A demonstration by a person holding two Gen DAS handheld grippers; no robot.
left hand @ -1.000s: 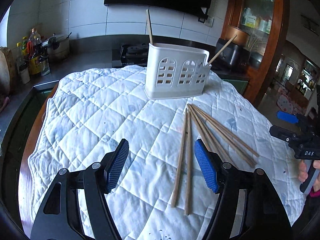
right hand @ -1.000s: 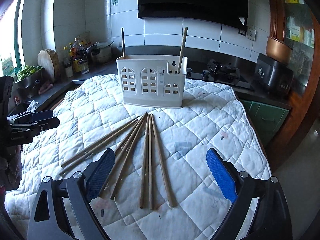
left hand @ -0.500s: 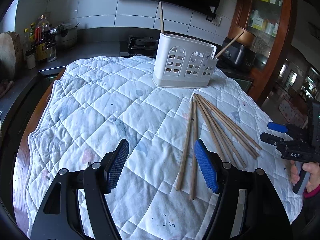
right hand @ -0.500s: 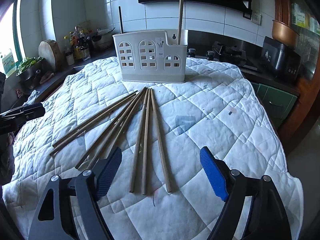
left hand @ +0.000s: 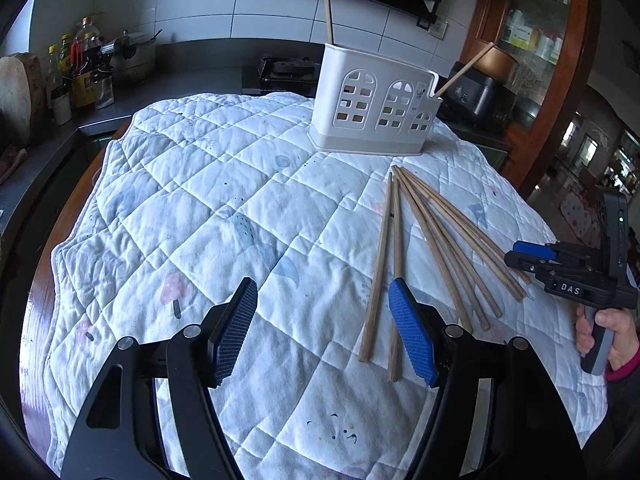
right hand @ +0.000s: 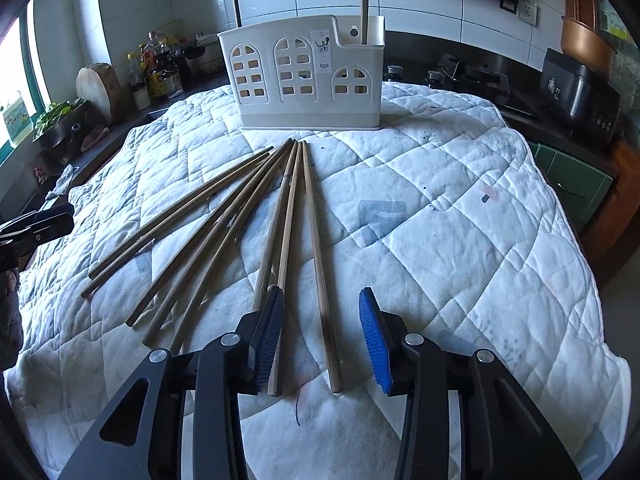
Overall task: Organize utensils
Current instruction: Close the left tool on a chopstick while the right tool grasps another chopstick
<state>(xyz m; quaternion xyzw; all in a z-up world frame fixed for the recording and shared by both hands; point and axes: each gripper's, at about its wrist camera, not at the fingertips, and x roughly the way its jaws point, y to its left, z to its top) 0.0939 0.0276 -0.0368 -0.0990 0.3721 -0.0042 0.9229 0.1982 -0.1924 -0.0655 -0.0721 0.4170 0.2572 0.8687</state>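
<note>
The right gripper point(right hand: 320, 336) has dropped low, jaws closing around the rightmost brown wooden chopstick point(right hand: 318, 248), not yet pinching, while the left gripper point(left hand: 322, 326) stays spread and empty.

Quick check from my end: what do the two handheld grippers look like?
Both are black frames with silver pivot screws and blue ribbed pads. The right gripper carries white "DAS" lettering and a grey handle; a pink sleeve shows beside it. The left gripper looks the same.
</note>
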